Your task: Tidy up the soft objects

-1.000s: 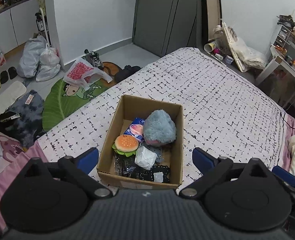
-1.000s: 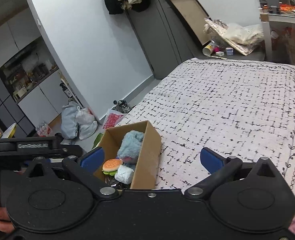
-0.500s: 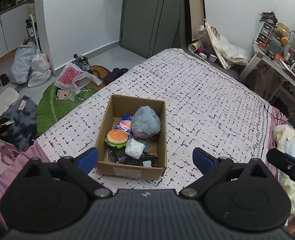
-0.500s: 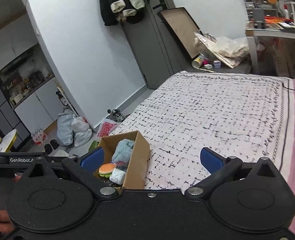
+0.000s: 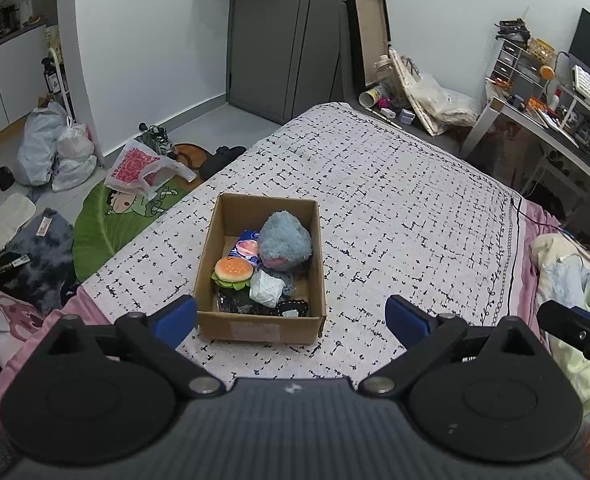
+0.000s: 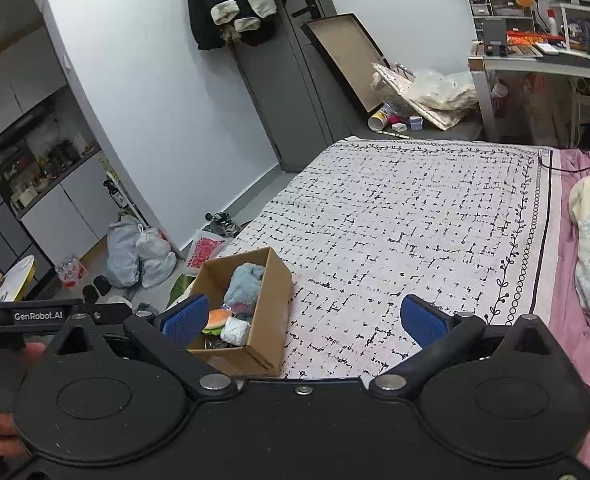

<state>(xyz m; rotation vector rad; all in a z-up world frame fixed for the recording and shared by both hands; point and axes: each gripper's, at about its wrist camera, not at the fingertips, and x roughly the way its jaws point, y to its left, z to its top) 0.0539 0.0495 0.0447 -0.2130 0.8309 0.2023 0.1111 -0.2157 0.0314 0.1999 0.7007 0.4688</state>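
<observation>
Both grippers hang over the near edge of the bed (image 5: 395, 200) with nothing in them: left gripper (image 5: 291, 318) spread wide, right gripper (image 6: 305, 320) just as wide. The cardboard box (image 5: 261, 326) sits near the bed's left edge, holding a grey-blue plush (image 5: 285, 242), burger toy (image 5: 233, 270) and white wad (image 5: 266, 288). Crumpled bedding (image 5: 575, 292) lies far right.

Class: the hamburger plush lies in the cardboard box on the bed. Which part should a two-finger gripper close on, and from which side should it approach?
Probably from above. The hamburger plush lies flat, bun up, against the left wall of the cardboard box, with a white bundle on its right. Close on the bun's near and far edges, where there looks to be more room. Both the left gripper and the right gripper are open and holding nothing.
</observation>
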